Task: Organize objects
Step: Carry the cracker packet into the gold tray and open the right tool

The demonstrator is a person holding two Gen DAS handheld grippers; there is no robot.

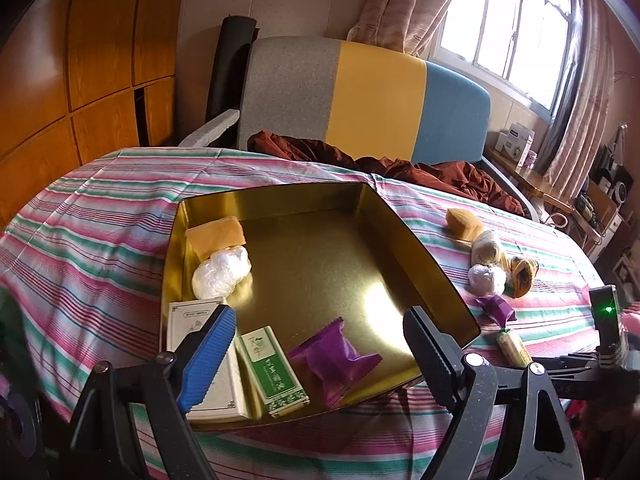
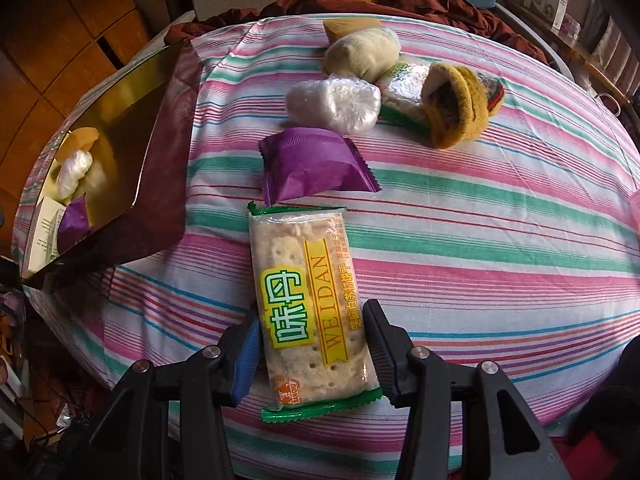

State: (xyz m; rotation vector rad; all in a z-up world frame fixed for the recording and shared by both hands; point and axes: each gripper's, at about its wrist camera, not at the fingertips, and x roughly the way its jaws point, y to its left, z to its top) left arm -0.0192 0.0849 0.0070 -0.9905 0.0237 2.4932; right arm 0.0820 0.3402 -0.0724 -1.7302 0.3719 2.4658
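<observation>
My right gripper (image 2: 312,316) is shut on a clear-and-green cracker packet (image 2: 308,280), which hangs just above the striped cloth; the same packet (image 1: 514,346) shows at the right of the left wrist view. The open gold tin (image 1: 280,200) holds an orange sponge (image 1: 216,236), a white plastic ball (image 1: 222,272), a white box (image 1: 212,380), a green box (image 1: 272,372) and a purple packet (image 1: 336,360). My left gripper (image 1: 320,316) stands open over the tin's near edge, holding nothing. In the right wrist view the tin (image 2: 132,92) lies to the left.
On the cloth beyond the held packet lie a purple packet (image 2: 316,164), a wrapped white ball (image 2: 336,104), a cream sock roll (image 2: 360,54), a yellow sock (image 2: 460,104) and a second cracker packet (image 2: 400,92). A grey, yellow and blue chair back (image 1: 360,96) stands behind the table.
</observation>
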